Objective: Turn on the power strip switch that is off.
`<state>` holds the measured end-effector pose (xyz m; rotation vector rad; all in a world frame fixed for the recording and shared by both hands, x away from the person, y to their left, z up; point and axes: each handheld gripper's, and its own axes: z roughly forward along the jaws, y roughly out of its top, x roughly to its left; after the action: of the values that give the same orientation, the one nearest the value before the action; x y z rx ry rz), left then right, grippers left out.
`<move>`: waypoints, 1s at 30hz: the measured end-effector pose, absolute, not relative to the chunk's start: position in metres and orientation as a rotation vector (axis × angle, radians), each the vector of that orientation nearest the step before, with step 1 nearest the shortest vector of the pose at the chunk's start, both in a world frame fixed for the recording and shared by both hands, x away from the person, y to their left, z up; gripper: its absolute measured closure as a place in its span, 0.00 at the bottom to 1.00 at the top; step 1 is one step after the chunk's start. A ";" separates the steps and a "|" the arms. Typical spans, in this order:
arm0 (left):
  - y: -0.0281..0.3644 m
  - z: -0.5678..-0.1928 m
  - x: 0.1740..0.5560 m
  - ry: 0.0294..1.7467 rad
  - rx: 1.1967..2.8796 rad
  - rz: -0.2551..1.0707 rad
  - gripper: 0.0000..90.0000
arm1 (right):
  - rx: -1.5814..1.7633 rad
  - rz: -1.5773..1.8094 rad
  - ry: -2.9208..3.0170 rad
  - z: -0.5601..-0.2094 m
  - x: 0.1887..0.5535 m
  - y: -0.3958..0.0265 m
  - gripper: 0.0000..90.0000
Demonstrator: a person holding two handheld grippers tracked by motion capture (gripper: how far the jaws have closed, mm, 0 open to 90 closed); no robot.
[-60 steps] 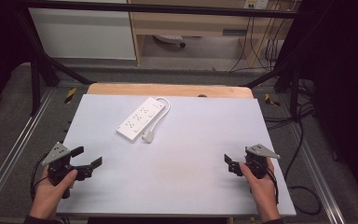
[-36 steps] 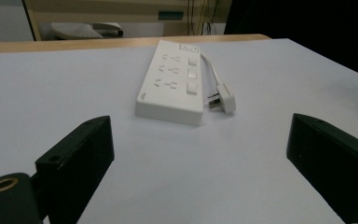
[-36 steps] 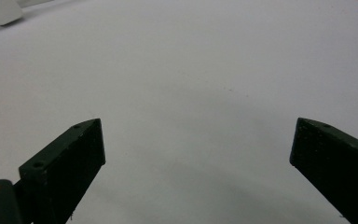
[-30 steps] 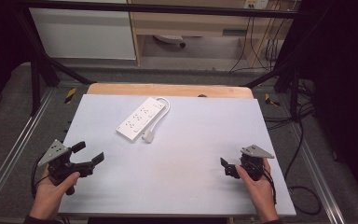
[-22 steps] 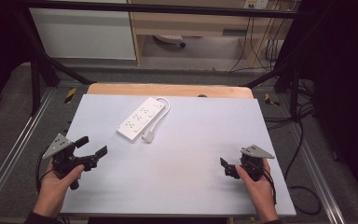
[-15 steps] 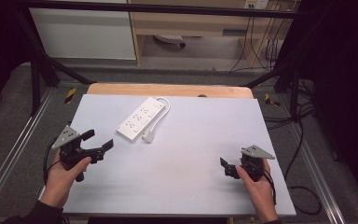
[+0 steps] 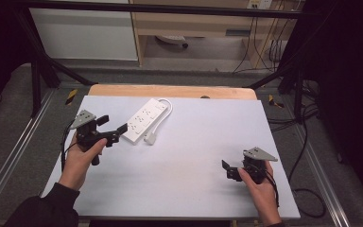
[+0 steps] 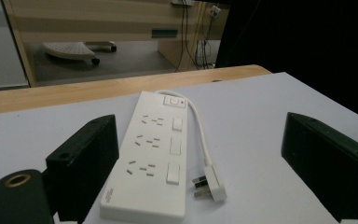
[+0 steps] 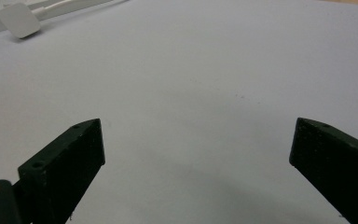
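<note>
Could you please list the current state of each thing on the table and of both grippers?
power strip: lying flat, sockets up, unplugged
plug: loose on the table beside the strip, prongs showing
left gripper: open, close to the strip, holding nothing
right gripper: open, empty, over bare table

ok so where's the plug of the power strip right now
In the high view the plug lies flat on the table's far-left part, just right of the power strip's near end and a little ahead of the open left gripper.

A white power strip [image 7: 144,120] lies on the pale table [image 7: 208,142], its plug [image 7: 150,139] alongside.
</note>
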<state>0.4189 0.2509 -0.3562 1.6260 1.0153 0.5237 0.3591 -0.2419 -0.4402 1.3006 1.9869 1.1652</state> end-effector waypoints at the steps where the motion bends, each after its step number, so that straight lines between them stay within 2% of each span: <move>1: 0.249 -0.356 0.422 1.014 1.632 0.519 0.12 | 1.300 1.166 1.988 -0.440 0.359 -0.242 0.04; 30: 0.217 -0.367 0.478 1.067 1.713 0.552 0.15 | 1.301 1.197 1.996 -0.439 0.356 -0.239 0.04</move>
<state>0.4778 0.2169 -0.3667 1.7130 1.0673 0.5515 0.3562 -0.2395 -0.4390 1.3015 1.9955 1.1971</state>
